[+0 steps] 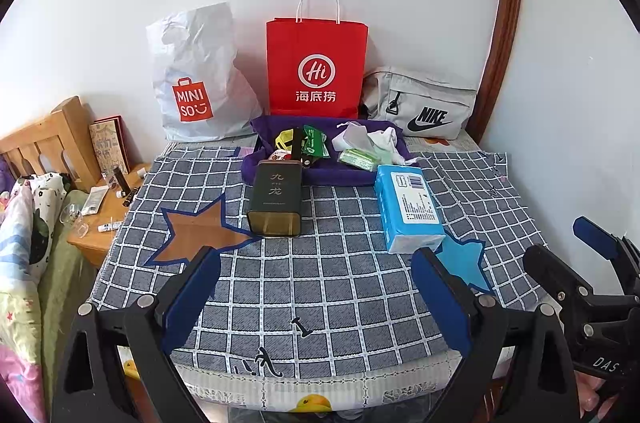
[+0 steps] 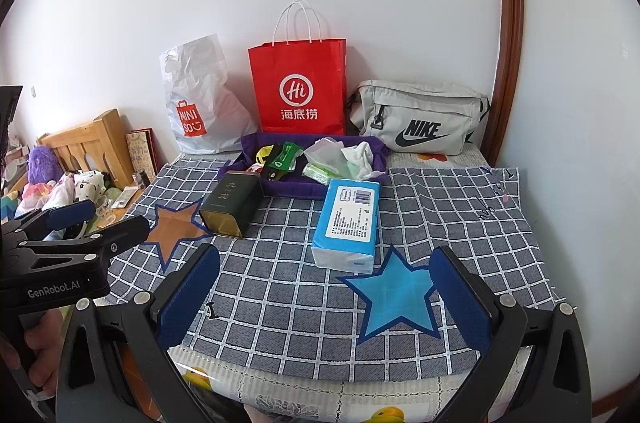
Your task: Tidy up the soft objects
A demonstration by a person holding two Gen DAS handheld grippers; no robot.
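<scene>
A blue tissue pack [image 1: 410, 209] [image 2: 348, 223] lies on the checked cloth, beside a blue star patch [image 2: 394, 297]. A dark green tin [image 1: 276, 199] [image 2: 232, 203] lies on its side by a brown star patch [image 1: 196, 233]. Behind them a purple tray [image 1: 316, 175] [image 2: 288, 187] holds a white cloth [image 1: 384, 139] [image 2: 362, 153], snack packets and a green packet. My left gripper [image 1: 316, 299] is open over the cloth's near part, with nothing between its fingers. My right gripper [image 2: 324, 297] is open too, near the blue star, and empty.
Against the wall stand a white Miniso bag [image 1: 196, 79], a red paper bag [image 1: 316, 67] and a grey Nike pouch [image 1: 424, 103]. A wooden nightstand [image 1: 100, 219] with small items and a bed lie to the left. A wooden door frame [image 1: 504, 23] rises on the right.
</scene>
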